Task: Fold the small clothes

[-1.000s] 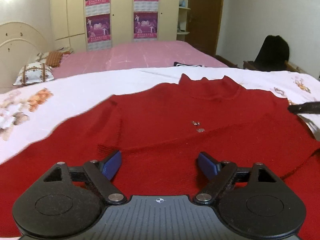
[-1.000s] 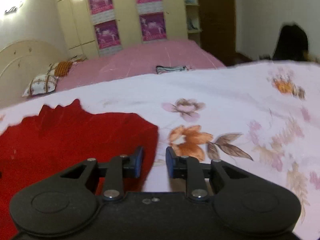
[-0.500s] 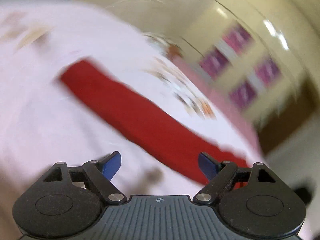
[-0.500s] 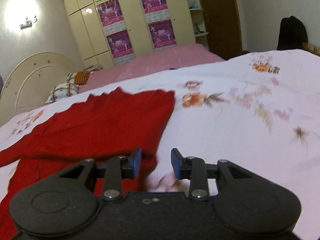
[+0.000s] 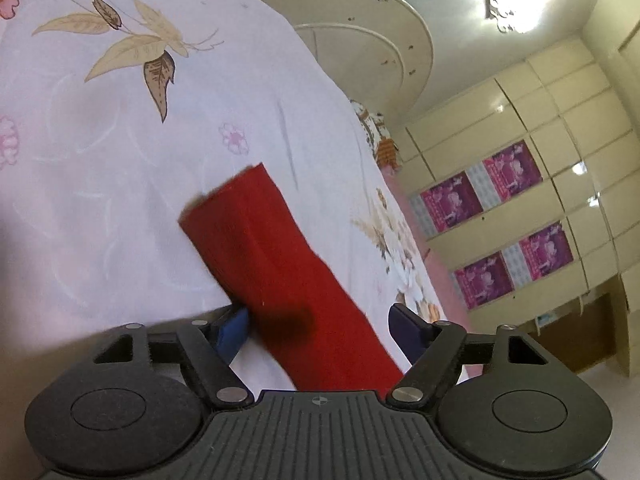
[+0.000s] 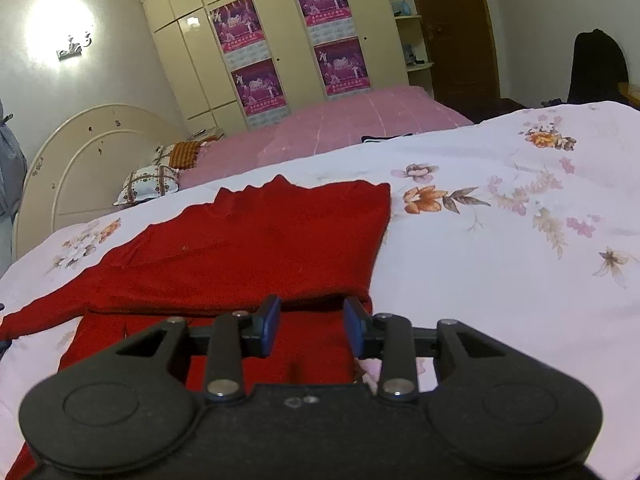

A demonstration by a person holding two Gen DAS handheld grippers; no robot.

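A red sweater (image 6: 256,248) lies spread on the floral bedsheet (image 6: 500,264) before me, its right side already folded in over the body, the collar pointing toward twelve o'clock in the right wrist view. My right gripper (image 6: 312,326) hovers low over the near hem at six o'clock, its jaws partly apart with red knit seen between them; the pads do not appear to press on the cloth. In the rolled left wrist view, the sweater's outstretched sleeve (image 5: 280,276) runs from the cuff at eleven o'clock down to five o'clock, passing between the fingers of my left gripper (image 5: 316,328). Those jaws are closing around the sleeve, but a gap remains beside the right pad. A cream wardrobe (image 6: 280,40) with purple posters (image 6: 256,88) stands behind.
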